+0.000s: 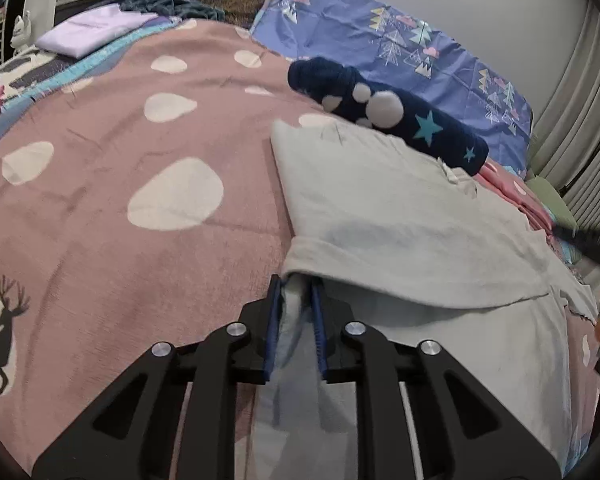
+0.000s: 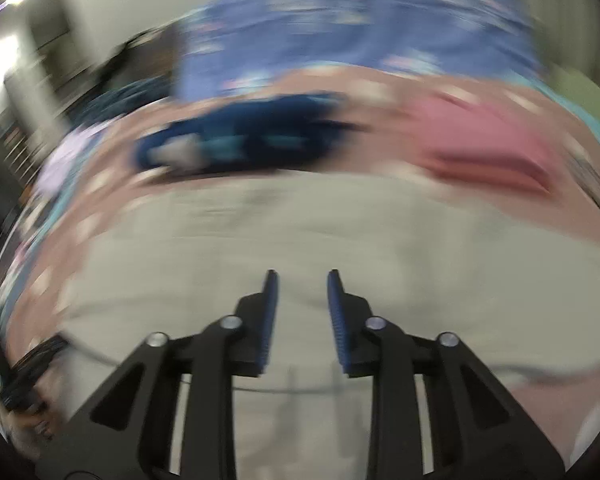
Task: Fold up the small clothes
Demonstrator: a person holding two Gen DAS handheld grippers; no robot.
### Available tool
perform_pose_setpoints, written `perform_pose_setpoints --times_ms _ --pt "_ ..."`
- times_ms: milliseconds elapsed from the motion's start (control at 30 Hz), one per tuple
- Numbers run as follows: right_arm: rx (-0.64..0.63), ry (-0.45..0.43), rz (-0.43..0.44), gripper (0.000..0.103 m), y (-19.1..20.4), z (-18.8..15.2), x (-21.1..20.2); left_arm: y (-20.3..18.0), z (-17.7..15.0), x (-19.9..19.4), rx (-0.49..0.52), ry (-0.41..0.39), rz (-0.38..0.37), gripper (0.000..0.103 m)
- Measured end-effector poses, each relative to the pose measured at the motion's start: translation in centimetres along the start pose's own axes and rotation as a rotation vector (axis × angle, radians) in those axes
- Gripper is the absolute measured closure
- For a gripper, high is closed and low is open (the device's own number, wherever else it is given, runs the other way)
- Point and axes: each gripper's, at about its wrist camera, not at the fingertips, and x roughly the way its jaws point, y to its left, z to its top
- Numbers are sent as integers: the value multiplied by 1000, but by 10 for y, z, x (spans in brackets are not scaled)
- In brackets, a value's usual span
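Note:
A light grey garment [image 1: 400, 216] lies partly folded on the pink spotted blanket [image 1: 112, 152]. My left gripper [image 1: 296, 284] is shut on a fold of the grey garment at its near left edge. In the right wrist view, which is blurred by motion, my right gripper [image 2: 302, 280] is open and empty above the grey garment [image 2: 300, 224]. The tip of the right gripper [image 1: 588, 242] shows at the right edge of the left wrist view.
A navy plush sock with stars [image 1: 384, 112] lies beyond the garment, also seen blurred in the right wrist view [image 2: 236, 140]. A blue patterned pillow [image 1: 380, 40] stands behind. A folded lilac cloth [image 1: 92, 28] lies far left. A pink garment [image 2: 488, 144] lies right.

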Motion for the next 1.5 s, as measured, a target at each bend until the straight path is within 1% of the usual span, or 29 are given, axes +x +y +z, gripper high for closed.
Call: perform_pose_setpoints --times_ms 67,100,133,167,233,333,367,467,500,533,567,633,733,767,833,900,933,967,1000,1033,1067,1133,1167,1200,1233,1300,1333,1400,1500 --pt "-109 35 121 73 55 14 14 1 0 2 -6 2 -4 84" --pt "-144 49 157 73 75 18 18 0 -1 2 -4 1 -1 84" --pt "-204 75 207 73 111 24 32 -2 -1 3 3 2 9 84" --pt "-237 87 225 73 129 26 40 -3 -1 3 9 1 16 84" --pt "-301 141 258 73 176 32 68 -6 -1 4 21 0 30 84" --pt "-309 248 296 72 224 35 112 -7 -2 4 27 -2 38 84" --pt "-301 274 291 70 236 37 127 -7 -2 4 28 -3 40 84" --pt "-307 301 260 53 262 38 157 -7 -2 4 29 -3 43 84" --pt "-315 308 249 53 269 38 164 -7 -2 4 29 -4 43 84" --pt "-341 315 226 58 278 37 173 -7 -2 4 29 -5 44 84" --pt "-370 313 203 100 285 35 179 -7 -2 4 28 -7 46 87" --pt "-393 295 151 103 291 34 187 -6 -2 2 23 -17 58 93" --pt "-339 195 140 103 286 53 190 -3 -4 -6 11 -47 67 95" --pt "-312 184 156 103 281 60 191 -2 -5 -7 1 -53 72 96" --pt "-278 203 243 103 273 67 196 8 -7 -10 -48 -59 90 102" --pt "-271 221 262 102 267 67 195 20 -7 -10 -105 -52 53 102" --pt "-260 256 281 98 262 65 194 24 -7 -9 -120 -46 36 102" --pt "-246 289 295 89 261 64 193 26 -7 -8 -130 -42 23 102" --pt "-237 315 306 63 262 64 192 26 -7 -8 -131 -43 17 102" --pt "-233 341 306 51 263 61 191 25 -7 -8 -126 -45 12 102" --pt "-248 344 287 46 266 58 189 23 -7 -8 -116 -46 1 102" --pt "-337 339 210 53 279 49 188 19 -7 -8 -94 -46 -13 100" --pt "-366 338 179 70 283 45 189 17 -7 -8 -87 -45 -14 95" --pt "-386 339 157 91 287 41 193 15 -7 -7 -77 -42 -18 93" --pt "-403 330 127 98 291 38 198 12 -7 -6 -67 -38 -18 90" --pt "-425 275 115 100 294 36 198 8 -6 -3 -47 -29 2 90" --pt "-416 259 114 100 294 38 197 8 -6 -3 -44 -29 11 96" --pt "-352 221 125 101 286 46 196 8 -6 -4 -44 -32 13 98" --pt "-266 235 146 101 269 56 206 9 -6 -5 -47 -43 21 99"
